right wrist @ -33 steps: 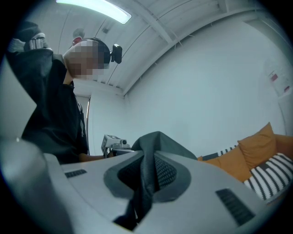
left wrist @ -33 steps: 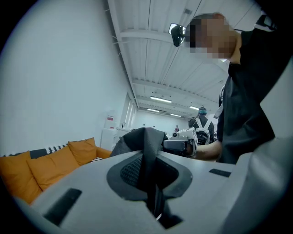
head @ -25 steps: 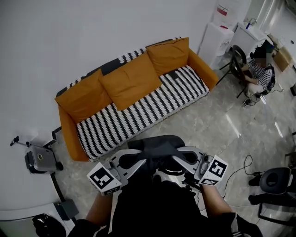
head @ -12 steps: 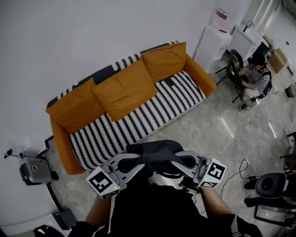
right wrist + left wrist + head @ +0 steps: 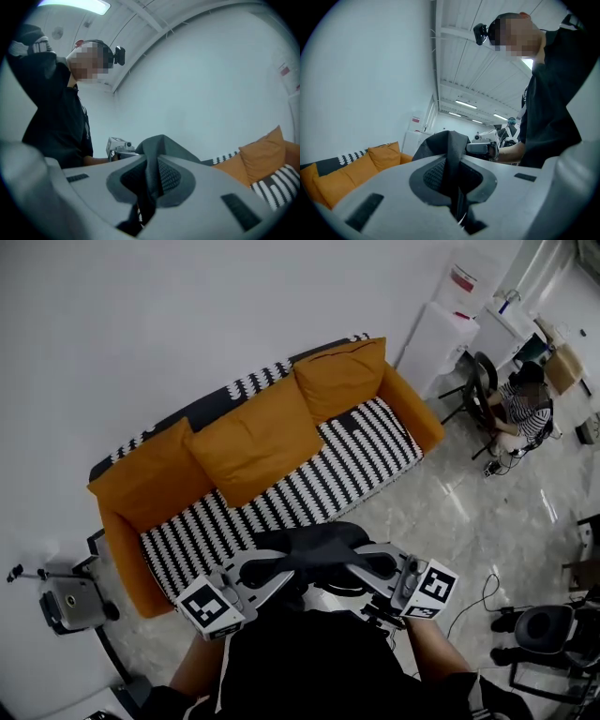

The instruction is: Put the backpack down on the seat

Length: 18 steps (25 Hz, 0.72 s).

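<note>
1. Pinching a fold each, the left gripper (image 5: 274, 568) and right gripper (image 5: 364, 564) hold the dark grey fabric backpack (image 5: 314, 542) aloft between them.
2. Black-and-white striped sofa seat (image 5: 281, 493) lies ahead and below, slanting away rightward; the left gripper looks nearer.

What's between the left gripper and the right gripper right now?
The backpack hangs there, its dark top pinched by the left gripper and the right gripper; the head view shows this.

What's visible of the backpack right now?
The backpack looks like dark grey to black soft fabric, bunched and folded at the top. A fold of it is pinched in the left hand-held gripper and another in the right hand-held gripper. It hangs in front of the person, short of the striped sofa seat, not touching it.
</note>
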### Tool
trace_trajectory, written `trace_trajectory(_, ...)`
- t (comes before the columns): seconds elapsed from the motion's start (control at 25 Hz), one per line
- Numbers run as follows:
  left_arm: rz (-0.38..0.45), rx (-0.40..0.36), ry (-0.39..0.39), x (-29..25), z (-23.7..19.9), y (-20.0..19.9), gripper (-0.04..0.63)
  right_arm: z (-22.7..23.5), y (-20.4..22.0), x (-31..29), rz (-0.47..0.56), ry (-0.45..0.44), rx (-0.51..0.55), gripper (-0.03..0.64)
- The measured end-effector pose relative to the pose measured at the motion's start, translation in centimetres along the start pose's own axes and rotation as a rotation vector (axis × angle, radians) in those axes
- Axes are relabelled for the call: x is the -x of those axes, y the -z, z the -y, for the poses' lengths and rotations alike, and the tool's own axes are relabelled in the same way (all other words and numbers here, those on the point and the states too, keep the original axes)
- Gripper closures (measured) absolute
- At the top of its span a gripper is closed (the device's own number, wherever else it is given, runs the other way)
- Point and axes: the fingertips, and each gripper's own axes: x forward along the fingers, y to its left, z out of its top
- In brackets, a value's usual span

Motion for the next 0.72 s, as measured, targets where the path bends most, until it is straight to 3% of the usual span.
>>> trace_trajectory(0.12,-0.079,0.012,-0.010,-0.1,-2.4,0.2,0.561,1.8,-0.6,-1.5,0.005,0.009,-0.003,0.577)
trace_trajectory(0.28,-0.038,-0.027,0.010,-0.7,-5.5,-1.5,0.563,4.3,-1.4,-3.3,0.009,0.020,0.008,0.577)
trace_trajectory(0.44,-0.080,0.013,0.003,-1.3,-7.4,-1.2,0.561,6.0,-1.6,-4.1,0.006,0.037,0.000,0.577)
trace_trajectory(0.6,-0.037,-0.026,0.023,-2.4,-9.0,-1.9,0.561,7.9,-2.2,-4.4,0.012,0.045,0.001,0.577)
trace_trajectory(0.72,-0.088,0.000,0.008,-3.5,-10.1,-1.6,0.561,9.6,-2.4,-4.4,0.015,0.054,0.005,0.577)
